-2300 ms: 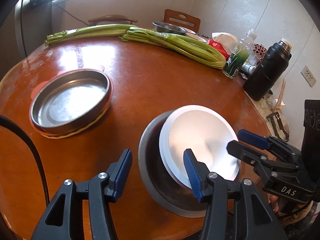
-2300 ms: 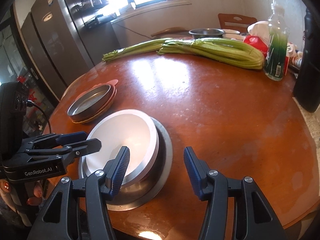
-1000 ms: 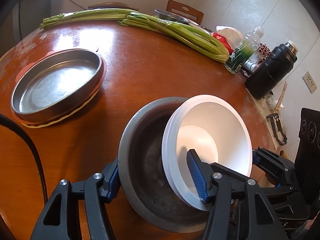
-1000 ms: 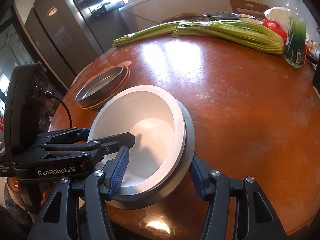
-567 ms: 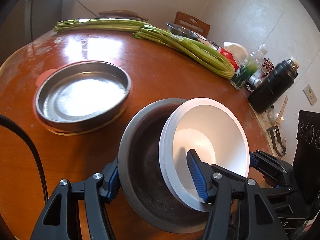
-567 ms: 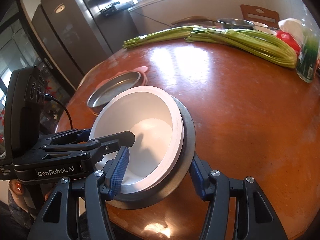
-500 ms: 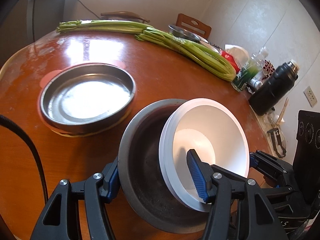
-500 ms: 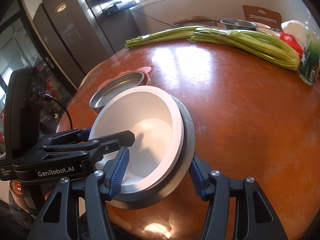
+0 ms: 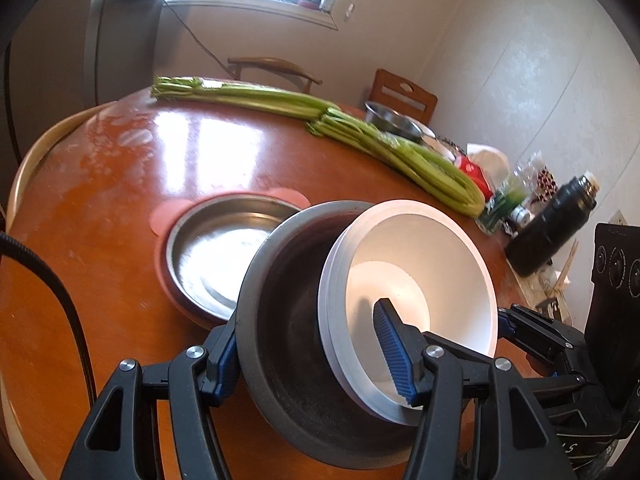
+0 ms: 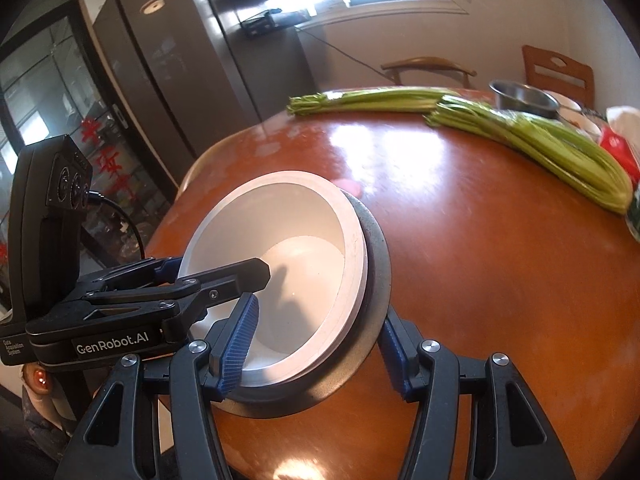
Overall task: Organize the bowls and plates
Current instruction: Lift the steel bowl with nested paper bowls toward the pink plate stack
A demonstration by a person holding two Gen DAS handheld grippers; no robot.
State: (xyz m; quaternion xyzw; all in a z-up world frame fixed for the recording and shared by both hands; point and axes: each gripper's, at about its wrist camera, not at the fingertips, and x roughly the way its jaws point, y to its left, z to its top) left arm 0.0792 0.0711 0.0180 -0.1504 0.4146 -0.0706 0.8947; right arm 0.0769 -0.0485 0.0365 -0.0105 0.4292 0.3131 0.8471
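Observation:
A white bowl (image 9: 416, 276) sits nested in a dark grey metal bowl (image 9: 288, 320); both are held up off the round wooden table (image 9: 120, 168). My left gripper (image 9: 310, 354) is shut on the stacked bowls, one finger outside the grey rim, one inside the white bowl. My right gripper (image 10: 320, 340) grips the same stack (image 10: 280, 256) from the other side. A steel pan (image 9: 224, 256) on a pink mat lies just beyond the stack to the left.
Long celery bunches (image 9: 360, 136) lie across the far table. A small steel bowl (image 9: 394, 122), a black flask (image 9: 552, 232), a bottle and packets crowd the far right edge. Chairs stand behind the table. A fridge (image 10: 168, 92) stands at left.
Both grippers closed on the stacked bowls, lifted them off the table and carried them left toward the steel pan, which is now partly behind the stack.

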